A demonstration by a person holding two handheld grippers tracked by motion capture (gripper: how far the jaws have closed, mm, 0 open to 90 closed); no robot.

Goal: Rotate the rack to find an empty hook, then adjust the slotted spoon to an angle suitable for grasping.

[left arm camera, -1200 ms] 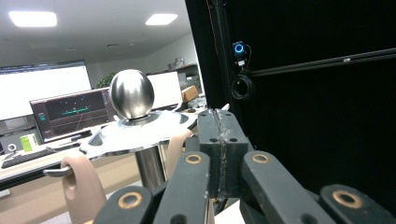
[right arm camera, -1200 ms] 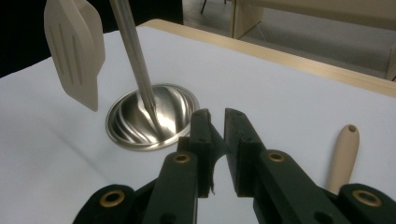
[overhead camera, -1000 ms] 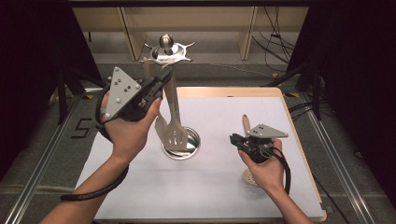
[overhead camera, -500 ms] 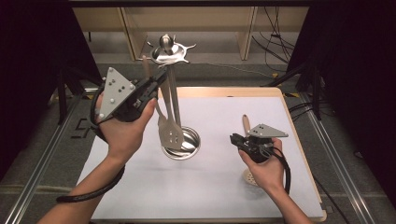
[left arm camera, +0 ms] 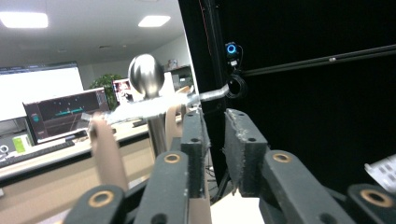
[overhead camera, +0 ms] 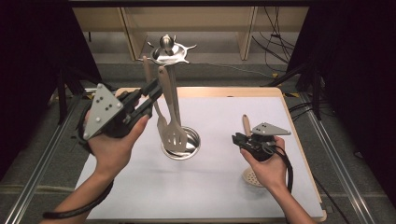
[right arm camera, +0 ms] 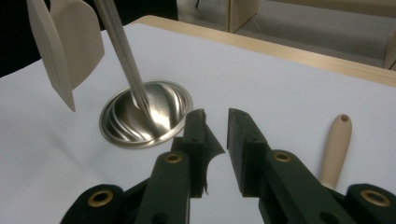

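Observation:
A steel utensil stand [overhead camera: 181, 143] rises from its round base [right arm camera: 144, 114] to a ball top [left arm camera: 145, 74] with hooks. Two beige utensils hang on it: a slotted spatula [overhead camera: 175, 136] and a second one [overhead camera: 161, 125] beside it. My left gripper [overhead camera: 156, 92] is just left of their handles; its jaws have just been opening and stand open [left arm camera: 215, 126] with nothing between them, one beige handle [left arm camera: 107, 154] to their left. A beige skimmer [overhead camera: 246, 125] lies on the mat under my right gripper [overhead camera: 236, 138], whose jaws have just been opening and stand open [right arm camera: 215, 122], its handle [right arm camera: 336, 149] to their right.
A white mat [overhead camera: 219, 196] covers a wooden board [overhead camera: 306, 158] on the table. Metal rails [overhead camera: 37, 172] run along both sides. Wooden shelf legs [overhead camera: 130, 32] and cables [overhead camera: 275, 42] lie beyond the far edge.
My left hand has drawn back to the left and toward the near side, and its jaws have parted from the utensil handle. The right hand stayed put; its jaws widened a little.

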